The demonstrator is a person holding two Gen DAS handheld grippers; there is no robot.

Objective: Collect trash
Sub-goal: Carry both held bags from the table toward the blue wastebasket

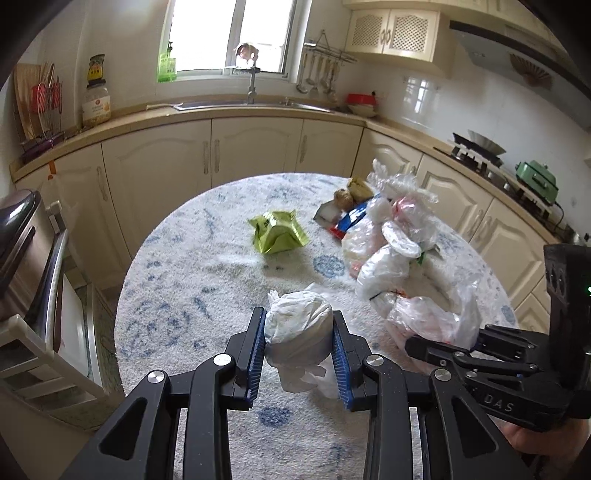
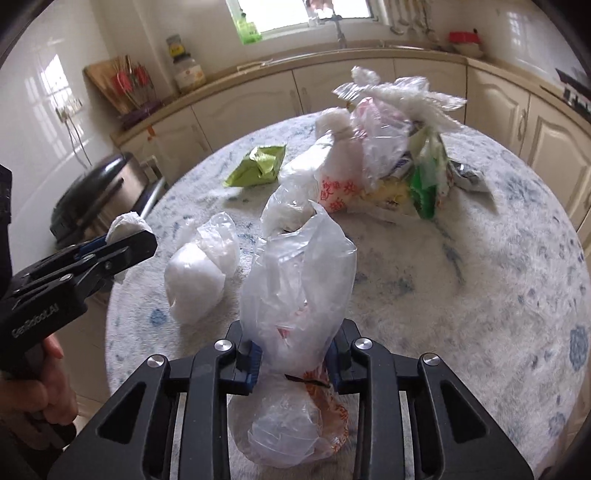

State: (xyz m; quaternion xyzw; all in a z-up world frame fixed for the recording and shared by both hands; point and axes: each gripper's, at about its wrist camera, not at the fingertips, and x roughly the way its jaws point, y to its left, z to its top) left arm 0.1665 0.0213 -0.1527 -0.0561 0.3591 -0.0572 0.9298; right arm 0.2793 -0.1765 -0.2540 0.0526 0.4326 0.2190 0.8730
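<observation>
Left wrist view: a white tissue wad [image 1: 298, 332] is clamped in the left tongs [image 1: 299, 354], a clear plastic bag [image 2: 295, 295] in the right tongs [image 2: 293, 360], so carrying both to the bin [image 1: 18, 236] at nine o'clock is judged next.

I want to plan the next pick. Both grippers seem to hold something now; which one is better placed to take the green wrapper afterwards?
Probably the left. The left gripper, shut on a white wad, points toward the green wrapper across bare tablecloth. The right gripper holds a clear bag, with other bags between.

Bright daylight from window [image 1: 229, 35] — fisheye-bent edges, dark corners
</observation>
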